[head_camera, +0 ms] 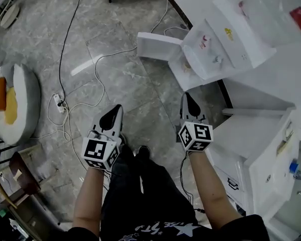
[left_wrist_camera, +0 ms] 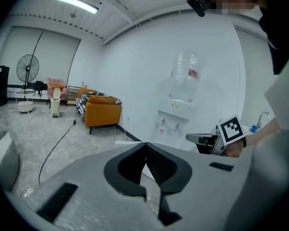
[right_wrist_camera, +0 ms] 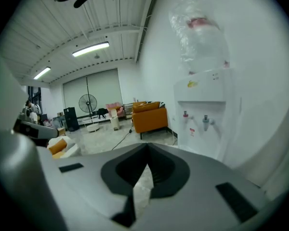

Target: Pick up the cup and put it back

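No cup shows in any view. In the head view both grippers are held out over the grey marble floor, in front of the person's legs. My left gripper [head_camera: 115, 110] has its jaws closed tip to tip with nothing between them; the same shows in the left gripper view [left_wrist_camera: 145, 146]. My right gripper [head_camera: 188, 98] is likewise shut and empty, its tips meeting in the right gripper view [right_wrist_camera: 147, 149]. It points toward a white water dispenser [head_camera: 215, 41] [right_wrist_camera: 202, 105] with a clear bottle [right_wrist_camera: 200, 32] on top. The right gripper's marker cube [left_wrist_camera: 230, 129] shows in the left gripper view.
A white cabinet [head_camera: 256, 149] stands at the right, beside a sink tap [head_camera: 297, 170]. Cables and a power strip [head_camera: 59, 102] lie on the floor. A white and orange cushion seat [head_camera: 15, 102] sits at the left. Farther off are an orange sofa [left_wrist_camera: 103, 112] and a standing fan [left_wrist_camera: 28, 69].
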The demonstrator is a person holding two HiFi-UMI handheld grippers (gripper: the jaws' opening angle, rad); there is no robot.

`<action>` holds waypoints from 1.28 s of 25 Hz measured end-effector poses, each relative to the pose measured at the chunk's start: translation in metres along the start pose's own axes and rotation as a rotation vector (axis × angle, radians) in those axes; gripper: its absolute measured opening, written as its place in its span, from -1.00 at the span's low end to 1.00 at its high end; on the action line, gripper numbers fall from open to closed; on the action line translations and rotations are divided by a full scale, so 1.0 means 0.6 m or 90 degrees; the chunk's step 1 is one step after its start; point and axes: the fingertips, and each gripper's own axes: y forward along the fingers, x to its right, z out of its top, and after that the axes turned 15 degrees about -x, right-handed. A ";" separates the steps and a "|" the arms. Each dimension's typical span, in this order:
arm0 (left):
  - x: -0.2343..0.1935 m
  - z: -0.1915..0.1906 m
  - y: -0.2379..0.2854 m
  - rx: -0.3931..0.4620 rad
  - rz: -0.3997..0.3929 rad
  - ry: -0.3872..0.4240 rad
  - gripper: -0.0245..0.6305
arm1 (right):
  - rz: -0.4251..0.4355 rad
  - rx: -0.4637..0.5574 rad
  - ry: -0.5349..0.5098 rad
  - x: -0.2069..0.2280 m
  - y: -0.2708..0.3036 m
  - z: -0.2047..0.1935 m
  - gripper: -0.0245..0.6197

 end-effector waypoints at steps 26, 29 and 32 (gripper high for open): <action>0.149 -0.109 -0.491 0.113 0.115 -0.083 -0.89 | 0.154 0.081 -0.176 -0.328 -0.378 0.062 -0.91; 0.198 -0.138 -0.557 0.122 0.111 -0.082 -0.90 | 0.171 0.096 -0.204 -0.368 -0.449 0.042 -0.91; 0.247 -0.168 -0.627 0.132 0.105 -0.074 -0.89 | 0.184 0.108 -0.222 -0.409 -0.520 0.017 -0.91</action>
